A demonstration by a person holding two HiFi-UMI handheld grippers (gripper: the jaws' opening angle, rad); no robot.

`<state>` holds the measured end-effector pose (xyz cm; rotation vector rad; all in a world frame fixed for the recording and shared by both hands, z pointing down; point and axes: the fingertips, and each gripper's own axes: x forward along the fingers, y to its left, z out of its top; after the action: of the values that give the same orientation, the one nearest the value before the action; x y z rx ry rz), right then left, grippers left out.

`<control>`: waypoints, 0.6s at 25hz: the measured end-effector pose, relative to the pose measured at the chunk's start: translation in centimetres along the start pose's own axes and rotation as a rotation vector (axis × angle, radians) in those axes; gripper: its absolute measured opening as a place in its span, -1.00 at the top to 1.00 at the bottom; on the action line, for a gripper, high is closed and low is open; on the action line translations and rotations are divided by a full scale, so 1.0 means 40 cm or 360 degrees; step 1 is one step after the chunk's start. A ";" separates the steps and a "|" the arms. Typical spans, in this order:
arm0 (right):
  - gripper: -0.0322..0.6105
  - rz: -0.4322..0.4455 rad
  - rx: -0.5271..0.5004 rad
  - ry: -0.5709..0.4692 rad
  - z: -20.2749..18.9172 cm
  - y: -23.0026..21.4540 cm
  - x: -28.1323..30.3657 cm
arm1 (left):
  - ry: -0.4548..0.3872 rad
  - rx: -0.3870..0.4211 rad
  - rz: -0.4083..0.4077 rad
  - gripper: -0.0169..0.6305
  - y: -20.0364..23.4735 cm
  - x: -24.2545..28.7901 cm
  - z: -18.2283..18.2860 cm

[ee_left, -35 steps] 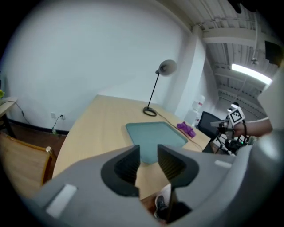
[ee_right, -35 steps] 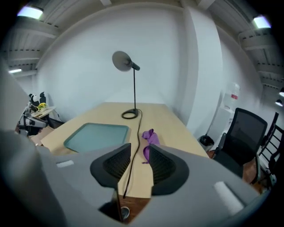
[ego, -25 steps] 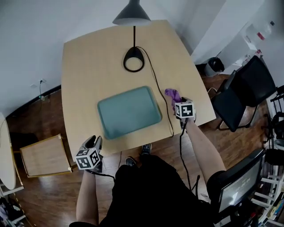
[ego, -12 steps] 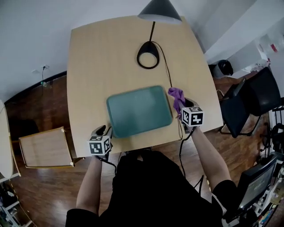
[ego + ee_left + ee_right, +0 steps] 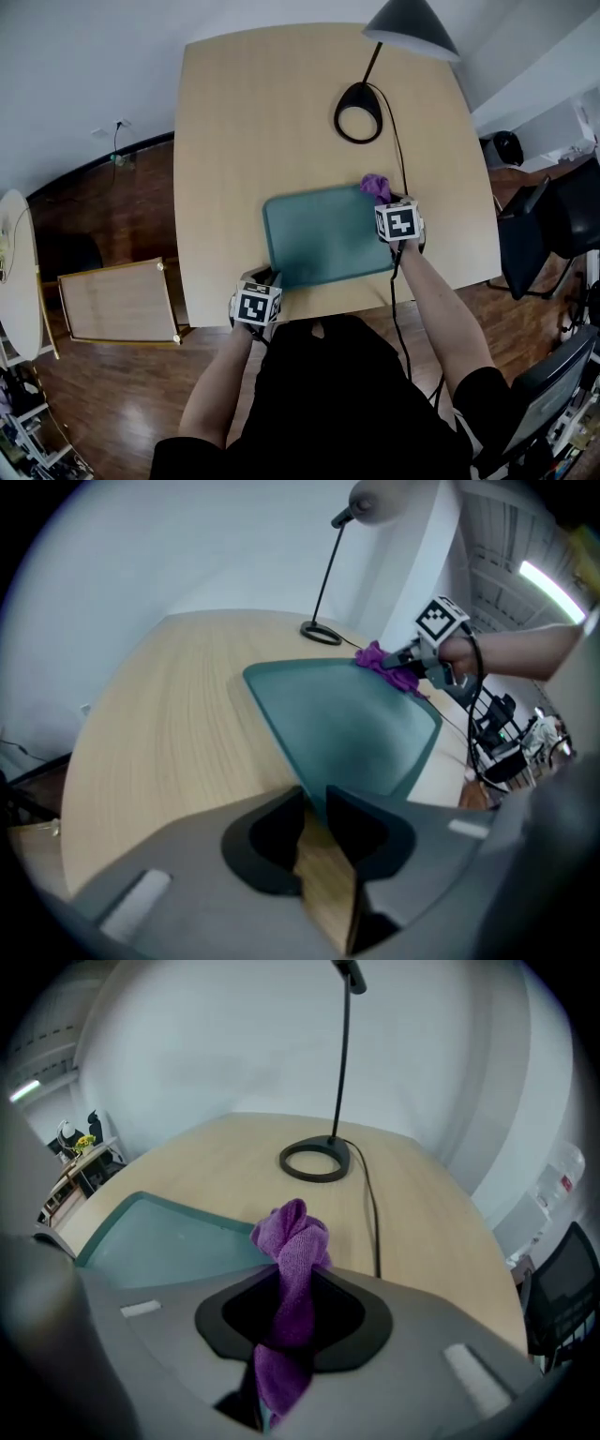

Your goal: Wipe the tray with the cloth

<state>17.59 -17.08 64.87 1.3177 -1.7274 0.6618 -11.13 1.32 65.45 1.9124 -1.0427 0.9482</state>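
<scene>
Right gripper (image 5: 384, 201), clamped on the purple cloth (image 5: 376, 186), stands at the tray's (image 5: 323, 239) upper-right corner, the tray's length running lower left toward the left gripper (image 5: 317, 808), whose jaws stand narrowly apart at its near corner.

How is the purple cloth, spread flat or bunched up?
Bunched up: the cloth is a twisted wad clamped in the right gripper, at the tray's edge.

Tray (image 5: 319, 246) on table (image 5: 244, 122), lamp (image 5: 358, 112) behind, cloth (image 5: 376, 186) over right corner

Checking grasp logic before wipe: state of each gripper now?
Left gripper: jaws narrow around tray corner; grip cannot be told.
Right gripper: just closed on cloth.
</scene>
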 end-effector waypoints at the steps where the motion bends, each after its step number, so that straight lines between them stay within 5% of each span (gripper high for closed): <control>1: 0.62 0.0024 -0.0006 0.0017 0.009 0.028 0.010 | 0.0004 -0.0012 -0.0013 0.64 -0.003 -0.002 0.001; 5: 0.62 0.0172 -0.0091 -0.0002 0.057 0.210 0.020 | 0.0019 -0.0027 -0.0034 0.64 -0.009 -0.004 -0.005; 15: 0.62 0.0637 -0.0673 -0.0029 0.127 0.704 -0.026 | -0.0004 -0.0017 -0.0022 0.63 -0.005 0.000 -0.005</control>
<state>-10.55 -12.02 63.65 0.6965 -2.0307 0.4633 -11.01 1.56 65.47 1.9101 -1.0329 0.9314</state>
